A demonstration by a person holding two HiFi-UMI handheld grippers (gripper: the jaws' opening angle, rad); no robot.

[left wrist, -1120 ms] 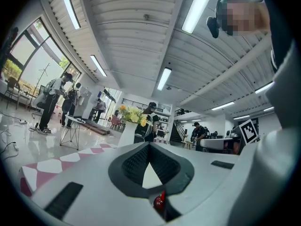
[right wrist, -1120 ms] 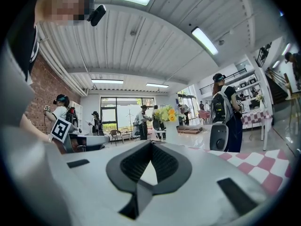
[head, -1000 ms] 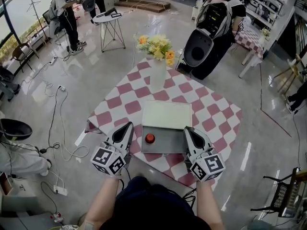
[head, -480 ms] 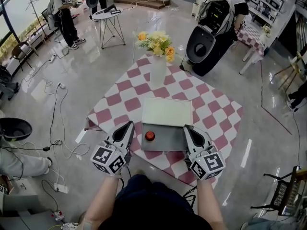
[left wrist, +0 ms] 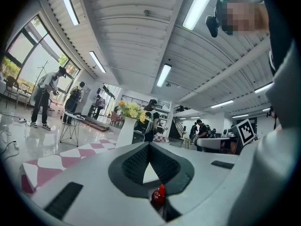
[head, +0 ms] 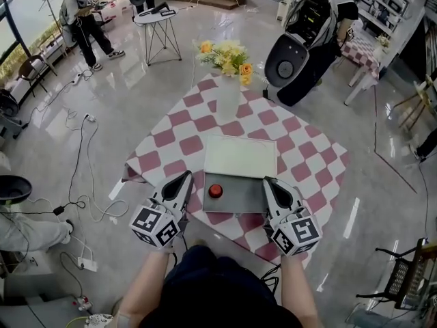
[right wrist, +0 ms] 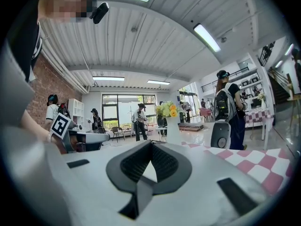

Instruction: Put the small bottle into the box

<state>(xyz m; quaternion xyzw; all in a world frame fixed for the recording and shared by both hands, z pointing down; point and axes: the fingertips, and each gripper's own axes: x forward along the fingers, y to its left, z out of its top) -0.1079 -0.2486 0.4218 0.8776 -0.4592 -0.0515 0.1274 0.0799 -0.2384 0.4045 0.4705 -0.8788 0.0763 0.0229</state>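
Note:
The small bottle (head: 216, 191), dark with a red cap, stands in the left part of the box's grey bottom (head: 242, 198). The white lid (head: 240, 157) lies open behind it. My left gripper (head: 186, 178) hovers just left of the box, jaws shut and empty. My right gripper (head: 268, 182) hovers at the box's right edge, also shut with nothing in it. In the left gripper view the shut jaws (left wrist: 149, 147) fill the frame and the bottle's red cap (left wrist: 158, 195) peeks through the slot below them. The right gripper view shows only its shut jaws (right wrist: 150, 144).
The box sits on a small table with a pink-and-white checked cloth (head: 304, 152). A white vase of yellow flowers (head: 227, 91) stands behind the box. A black rounded machine (head: 295, 50) is beyond the table. Cables (head: 82, 159) trail over the floor at left.
The head view has shifted slightly. Both grippers, the bottle and the box keep their places relative to each other.

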